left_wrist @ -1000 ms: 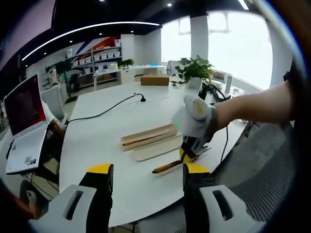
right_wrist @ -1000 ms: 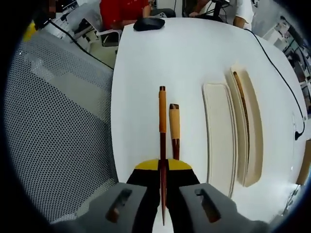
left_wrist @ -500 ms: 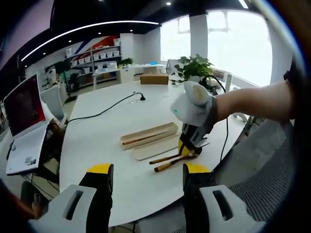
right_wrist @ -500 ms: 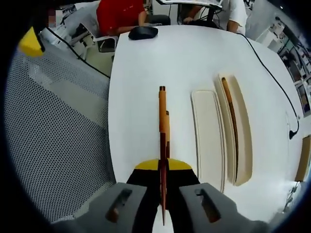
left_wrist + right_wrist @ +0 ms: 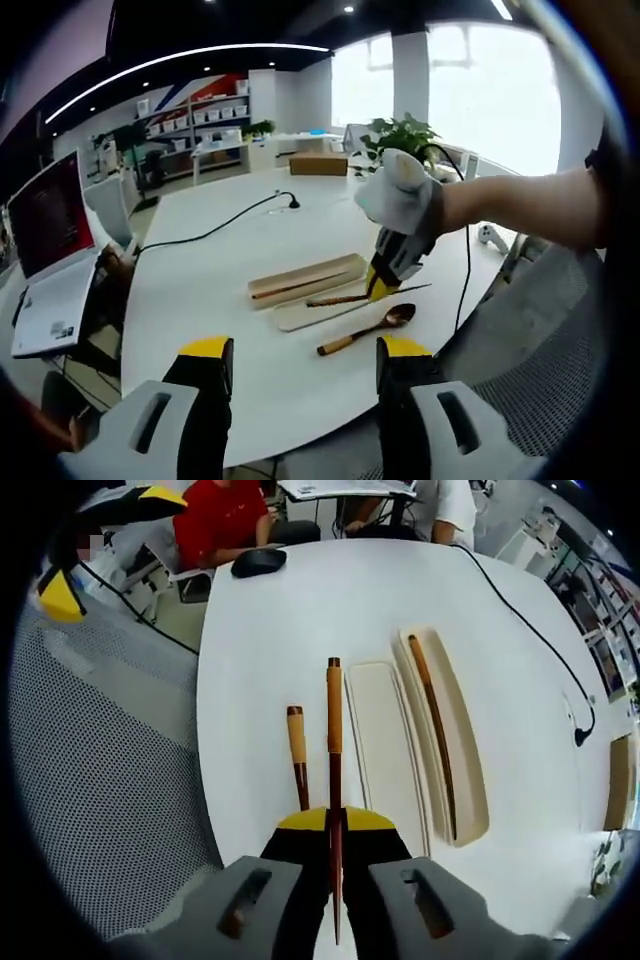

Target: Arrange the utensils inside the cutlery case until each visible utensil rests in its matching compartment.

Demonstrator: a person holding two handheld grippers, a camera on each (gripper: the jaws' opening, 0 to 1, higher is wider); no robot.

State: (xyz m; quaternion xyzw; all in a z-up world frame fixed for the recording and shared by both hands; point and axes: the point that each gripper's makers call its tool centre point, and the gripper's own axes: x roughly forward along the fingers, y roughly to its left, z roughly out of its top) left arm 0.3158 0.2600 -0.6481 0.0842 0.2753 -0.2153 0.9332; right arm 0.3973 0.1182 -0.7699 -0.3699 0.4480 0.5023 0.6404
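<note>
Right gripper view: my right gripper (image 5: 335,825) pinches slim wooden chopstick (image 5: 334,742) above white table (image 5: 300,610); spoon (image 5: 298,752) alongside on table, cream case (image 5: 445,750) beyond holds 1 chopstick; black mouse (image 5: 257,562) far. Left gripper (image 5: 302,350) jaws wide, nothing held.

Right tongs (image 5: 378,283) lifted chopstick (image 5: 334,742) off table, toward lid (image 5: 381,742); spoon (image 5: 362,330) uncovered.

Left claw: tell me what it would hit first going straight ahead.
Probably the spoon on the table, then the case lid behind it; depth is unclear, and it may pass above them.
</note>
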